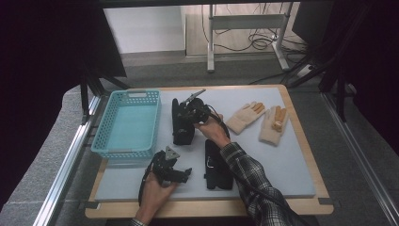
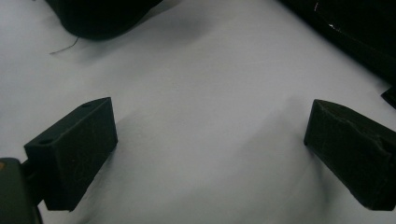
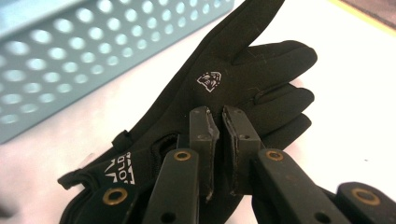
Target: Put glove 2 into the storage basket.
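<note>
We're seeing black glove [image 3: 243, 88] lying on worktop [image 1: 282, 165] just beside blue basket [image 1: 127, 123]. Right claw [image 3: 220, 122] sitting over it, jaws pressed together, nothing pinched between them as far as we're seeing. Left claw [image 2: 210, 140] hovering near front edge, jaws spread wide. Second black glove [image 1: 217, 165] lying near it. Two cream gloves [image 1: 261, 120] lying well apart at right.

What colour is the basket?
Light blue basket, perforated walls; clearest in the high view.
</note>
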A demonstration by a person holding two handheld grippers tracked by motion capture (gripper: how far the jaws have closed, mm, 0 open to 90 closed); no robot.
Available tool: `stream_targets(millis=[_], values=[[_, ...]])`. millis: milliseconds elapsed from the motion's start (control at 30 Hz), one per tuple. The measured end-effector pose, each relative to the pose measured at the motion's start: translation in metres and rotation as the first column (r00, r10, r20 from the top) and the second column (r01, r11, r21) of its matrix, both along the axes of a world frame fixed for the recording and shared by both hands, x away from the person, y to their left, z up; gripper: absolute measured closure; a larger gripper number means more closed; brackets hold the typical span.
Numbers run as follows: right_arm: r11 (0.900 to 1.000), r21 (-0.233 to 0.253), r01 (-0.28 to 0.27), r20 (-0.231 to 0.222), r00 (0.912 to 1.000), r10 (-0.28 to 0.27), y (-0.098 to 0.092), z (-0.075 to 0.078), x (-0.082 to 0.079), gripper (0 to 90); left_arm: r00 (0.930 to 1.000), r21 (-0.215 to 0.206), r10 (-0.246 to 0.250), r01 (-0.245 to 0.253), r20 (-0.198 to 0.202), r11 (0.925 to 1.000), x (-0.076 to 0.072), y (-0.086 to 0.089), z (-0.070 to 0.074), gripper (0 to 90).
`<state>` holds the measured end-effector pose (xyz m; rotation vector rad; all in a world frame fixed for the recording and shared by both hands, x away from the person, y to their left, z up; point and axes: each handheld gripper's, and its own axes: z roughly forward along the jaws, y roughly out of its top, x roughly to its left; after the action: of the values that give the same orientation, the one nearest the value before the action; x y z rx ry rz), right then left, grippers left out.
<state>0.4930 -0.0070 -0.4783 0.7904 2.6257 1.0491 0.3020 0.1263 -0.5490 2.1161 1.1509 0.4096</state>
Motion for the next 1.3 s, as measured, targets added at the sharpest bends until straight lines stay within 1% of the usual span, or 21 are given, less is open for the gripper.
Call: stream_targets(millis=[100,167,200,267,433,467,500,600,667,733,867,967,1033,1067,1100,1133,1200,1300], values=[[1.000,0.018,-0.004,0.013,0.9999,0.004,-0.008,0.011,-0.007,81.6,1.0000,0.000,-0.001,0.001,0.001,1.0000,0.000,0.000,0.000,2.9],[0.999,0.032,-0.003,0.013,0.9999,0.003,-0.015,0.017,-0.012,81.6,1.0000,0.001,-0.002,0.002,0.001,1.0000,0.000,0.000,0.000,2.9],[0.999,0.044,-0.007,0.020,0.9998,0.006,-0.022,0.023,-0.018,81.7,1.0000,0.000,-0.002,0.002,0.001,1.0000,0.000,0.000,0.000,2.9],[0.999,0.048,-0.006,0.020,0.9998,0.005,-0.025,0.025,-0.020,81.6,1.0000,0.003,-0.001,0.001,-0.001,1.0000,0.000,0.000,0.000,2.9],[0.998,0.066,-0.002,0.029,0.9996,0.000,-0.048,0.035,-0.038,81.6,1.0000,0.004,-0.001,0.001,0.000,1.0000,0.000,0.000,0.000,2.9],[0.998,0.069,-0.002,0.030,0.9995,0.000,-0.057,0.038,-0.045,81.6,1.0000,0.002,-0.001,0.001,0.001,1.0000,0.000,0.000,0.000,2.9],[0.998,0.069,-0.002,0.030,0.9995,0.000,-0.057,0.038,-0.045,81.6,1.0000,0.000,-0.002,0.002,0.002,1.0000,0.000,0.000,0.000,2.9],[0.997,0.081,0.003,0.032,0.9995,-0.005,-0.071,0.044,-0.055,81.6,1.0000,0.000,-0.002,0.002,0.002,1.0000,0.000,0.000,0.000,2.9],[0.995,0.095,0.011,0.027,0.9995,-0.014,-0.079,0.047,-0.063,81.6,1.0000,0.001,-0.002,0.002,0.002,1.0000,0.000,0.000,0.000,2.9],[0.996,0.093,0.015,0.033,0.9993,-0.018,-0.088,0.049,-0.074,81.5,1.0000,0.002,-0.003,0.003,0.003,1.0000,0.000,0.000,0.000,2.9],[0.995,0.098,0.014,0.037,0.9992,-0.018,-0.103,0.052,-0.095,81.5,1.0000,-0.011,0.007,-0.006,0.006,0.9999,0.000,-0.001,-0.001,2.9],[0.995,0.098,0.022,0.040,0.9988,-0.026,-0.114,0.053,-0.112,81.4,1.0000,-0.009,0.005,-0.005,0.005,0.9999,0.000,-0.001,0.000,2.9],[0.994,0.103,0.029,0.038,0.9987,-0.033,-0.123,0.053,-0.124,81.4,1.0000,-0.009,0.006,-0.006,0.005,0.9999,0.000,-0.001,0.000,2.9],[0.994,0.106,0.035,0.036,0.9986,-0.039,-0.130,0.051,-0.135,81.4,1.0000,-0.009,0.006,-0.006,0.005,0.9999,0.000,-0.001,0.000,2.9],[0.994,0.106,0.036,0.037,0.9985,-0.040,-0.133,0.049,-0.140,81.4,1.0000,-0.010,0.007,-0.007,0.003,0.9999,0.000,-0.001,0.000,2.9],[0.994,0.106,0.036,0.037,0.9985,-0.040,-0.133,0.049,-0.140,81.4,1.0000,-0.010,0.006,-0.006,0.003,0.9999,0.000,-0.001,0.000,2.9],[0.994,0.103,0.037,0.037,0.9985,-0.041,-0.137,0.044,-0.149,81.3,1.0000,-0.010,0.006,-0.006,0.004,0.9999,0.000,-0.001,0.000,2.9],[0.995,0.085,0.043,0.048,0.9977,-0.047,-0.141,0.036,-0.157,81.3,1.0000,-0.012,0.008,-0.008,0.005,0.9999,0.000,-0.001,-0.001,2.9]])
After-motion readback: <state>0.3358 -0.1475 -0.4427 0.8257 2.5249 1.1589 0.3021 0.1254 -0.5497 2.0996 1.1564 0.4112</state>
